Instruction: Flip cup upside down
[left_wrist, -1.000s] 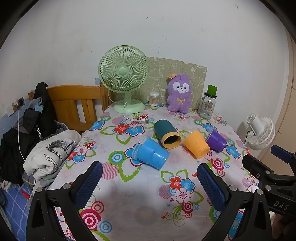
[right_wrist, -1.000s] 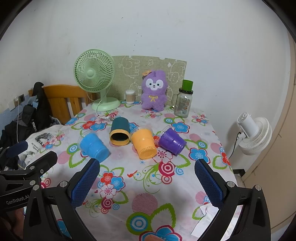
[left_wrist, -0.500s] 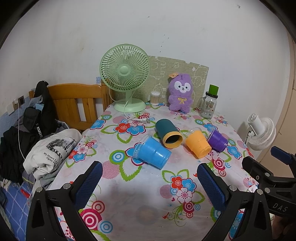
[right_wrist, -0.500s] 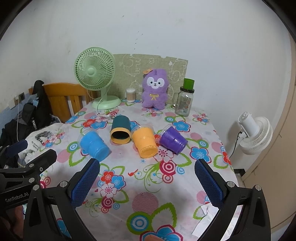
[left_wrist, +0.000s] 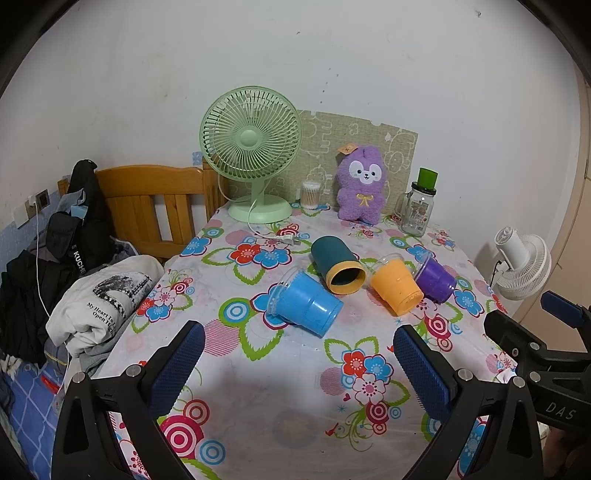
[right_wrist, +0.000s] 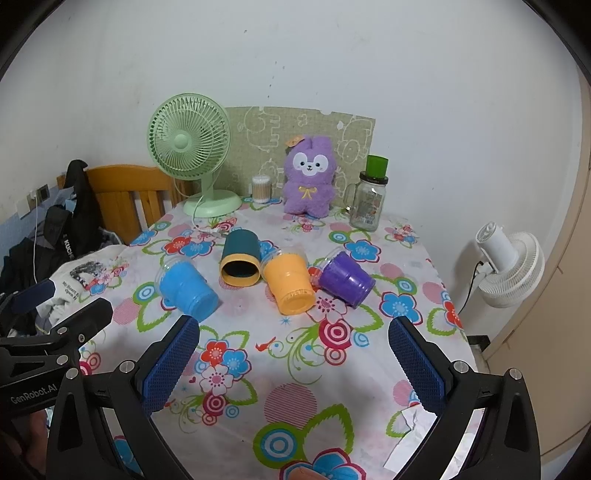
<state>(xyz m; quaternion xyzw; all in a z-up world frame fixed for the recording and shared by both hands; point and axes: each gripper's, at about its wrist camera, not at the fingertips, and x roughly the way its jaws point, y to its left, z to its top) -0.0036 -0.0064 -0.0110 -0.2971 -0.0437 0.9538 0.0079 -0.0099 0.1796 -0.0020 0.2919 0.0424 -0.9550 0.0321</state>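
Several cups lie on their sides in a row on the flowered tablecloth (left_wrist: 280, 373): a blue cup (left_wrist: 304, 302) (right_wrist: 188, 290), a dark teal cup with a yellow rim (left_wrist: 337, 264) (right_wrist: 240, 256), an orange cup (left_wrist: 397, 286) (right_wrist: 290, 282) and a purple cup (left_wrist: 434, 278) (right_wrist: 345, 278). My left gripper (left_wrist: 297, 354) is open and empty, in front of the blue cup. My right gripper (right_wrist: 293, 350) is open and empty, in front of the orange cup. Each gripper shows at the edge of the other's view.
At the table's back stand a green desk fan (left_wrist: 251, 147), a cotton swab jar (left_wrist: 311, 194), a purple plush toy (left_wrist: 362, 184) and a glass jar with a green lid (left_wrist: 419, 206). A wooden chair (left_wrist: 147, 203) with clothes is left; a white fan (right_wrist: 509, 266) is right.
Both grippers have moved slightly forward toward the cups, which look a little nearer. The cups have not moved and both grippers stay open.
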